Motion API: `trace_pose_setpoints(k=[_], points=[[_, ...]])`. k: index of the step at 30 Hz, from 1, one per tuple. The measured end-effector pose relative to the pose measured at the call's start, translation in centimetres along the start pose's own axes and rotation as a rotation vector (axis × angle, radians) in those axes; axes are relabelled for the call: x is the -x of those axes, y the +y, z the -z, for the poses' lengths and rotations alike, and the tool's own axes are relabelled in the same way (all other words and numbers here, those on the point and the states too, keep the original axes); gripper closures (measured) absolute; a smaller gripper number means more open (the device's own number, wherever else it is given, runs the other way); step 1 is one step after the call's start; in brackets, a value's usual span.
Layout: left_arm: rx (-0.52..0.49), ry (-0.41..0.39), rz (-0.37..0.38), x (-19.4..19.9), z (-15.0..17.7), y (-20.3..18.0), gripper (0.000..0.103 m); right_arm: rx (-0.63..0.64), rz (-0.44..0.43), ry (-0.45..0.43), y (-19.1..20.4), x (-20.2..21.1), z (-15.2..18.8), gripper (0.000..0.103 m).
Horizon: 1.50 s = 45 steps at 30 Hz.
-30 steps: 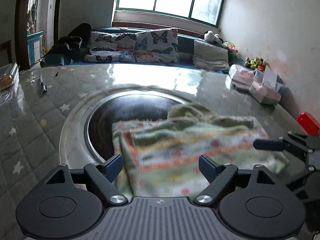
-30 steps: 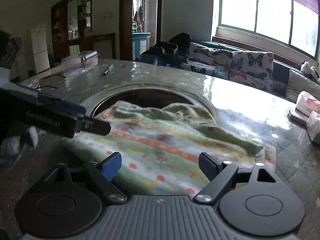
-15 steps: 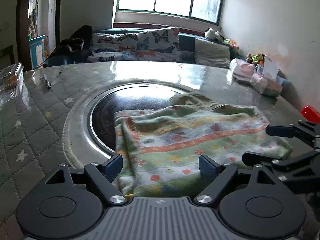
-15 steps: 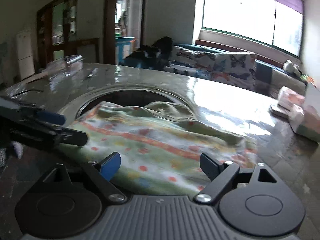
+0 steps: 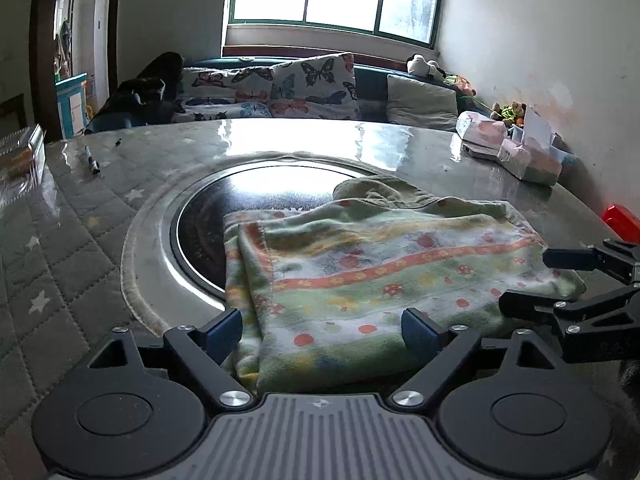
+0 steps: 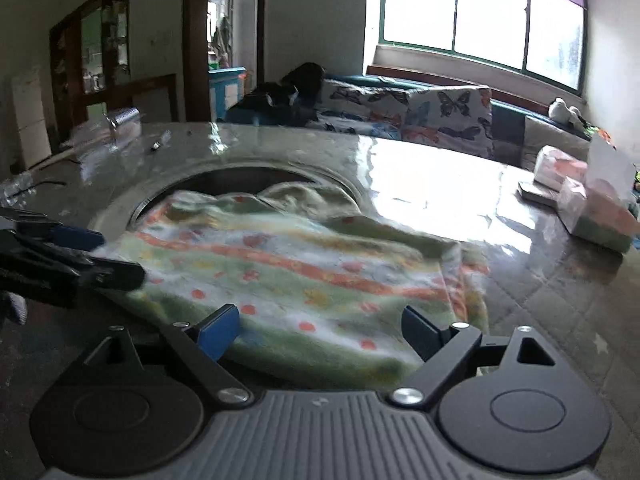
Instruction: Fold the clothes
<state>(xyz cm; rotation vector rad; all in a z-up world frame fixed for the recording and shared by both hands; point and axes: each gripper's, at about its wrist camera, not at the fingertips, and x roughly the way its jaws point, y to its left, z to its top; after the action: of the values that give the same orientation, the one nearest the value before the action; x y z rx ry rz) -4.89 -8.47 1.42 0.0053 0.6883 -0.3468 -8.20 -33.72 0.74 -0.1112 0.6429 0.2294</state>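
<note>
A green fleece garment (image 5: 380, 276) with orange stripes and red dots lies folded over on the round table, partly across the dark glass disc (image 5: 256, 196). My left gripper (image 5: 322, 330) hovers open at its near edge, nothing between the fingers. In the left wrist view, the right gripper (image 5: 524, 280) reaches in from the right, open, its fingers beside the garment's right end. From the right wrist, the same garment (image 6: 304, 268) lies ahead of my open right gripper (image 6: 320, 332), and the left gripper (image 6: 100, 256) shows at the left edge.
A quilted star-print cover (image 5: 60, 248) under clear plastic tops the table. Tissue packs and boxes (image 5: 516, 148) sit at the far right, a red object (image 5: 622, 220) at the right rim, a pen (image 5: 90, 160) and a clear box (image 5: 24, 152) at the far left. A sofa with butterfly cushions (image 5: 280, 92) stands behind.
Both grippers have drawn back and slightly up from the garment, which now lies flatter and shows more fully. The right gripper's fingers sit lower at the garment's right end.
</note>
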Motion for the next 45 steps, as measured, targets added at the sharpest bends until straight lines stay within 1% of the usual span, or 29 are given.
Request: trace_pose_setpoints(k=[3, 8, 12, 14, 19, 22, 25, 28, 30, 34, 42, 45], points=[[0.007, -0.002, -0.003, 0.1, 0.2, 0.0, 0.013, -0.008, 0.004, 0.01, -0.3, 0.0, 0.4, 0.013], [0.025, -0.006, -0.01, 0.8, -0.1, 0.4, 0.014, -0.027, 0.039, -0.029, -1.2, 1.0, -0.2, 0.013], [0.036, -0.002, -0.027, 0.7, 0.0, 1.0, 0.013, -0.042, 0.071, -0.005, -2.0, 0.3, -0.1, 0.013], [0.043, 0.011, -0.035, 0.5, 0.2, 1.2, 0.013, -0.038, 0.071, 0.004, -2.1, 0.0, 0.1, 0.013], [0.046, 0.006, -0.037, 0.9, 0.2, 1.5, 0.013, -0.054, 0.085, -0.015, -2.7, 0.8, 0.0, 0.013], [0.041, 0.01, -0.046, 0.8, 0.4, 1.7, 0.013, -0.048, 0.101, 0.002, -3.1, 0.6, 0.5, 0.013], [0.041, 0.01, -0.048, 0.8, 0.5, 1.7, 0.013, -0.058, 0.098, 0.004, -3.5, 0.6, 0.6, 0.013], [0.061, 0.002, -0.035, 1.5, 0.2, 1.9, 0.013, -0.053, 0.116, -0.02, -3.6, 1.4, 0.4, 0.013], [0.059, 0.006, -0.05, 1.5, 0.2, 2.1, 0.013, -0.053, 0.12, -0.011, -3.8, 1.4, 0.4, 0.013], [0.057, 0.016, -0.079, 1.4, 0.5, 2.6, 0.014, -0.043, 0.113, 0.006, -4.0, 1.3, 0.5, 0.013], [0.086, 0.012, -0.093, 1.7, 0.7, 3.5, 0.013, 0.024, 0.048, -0.034, -2.0, 1.5, -1.7, 0.013], [0.067, 0.009, -0.11, 1.8, 0.9, 3.5, 0.013, 0.045, 0.017, -0.026, -1.0, 0.8, -1.9, 0.014]])
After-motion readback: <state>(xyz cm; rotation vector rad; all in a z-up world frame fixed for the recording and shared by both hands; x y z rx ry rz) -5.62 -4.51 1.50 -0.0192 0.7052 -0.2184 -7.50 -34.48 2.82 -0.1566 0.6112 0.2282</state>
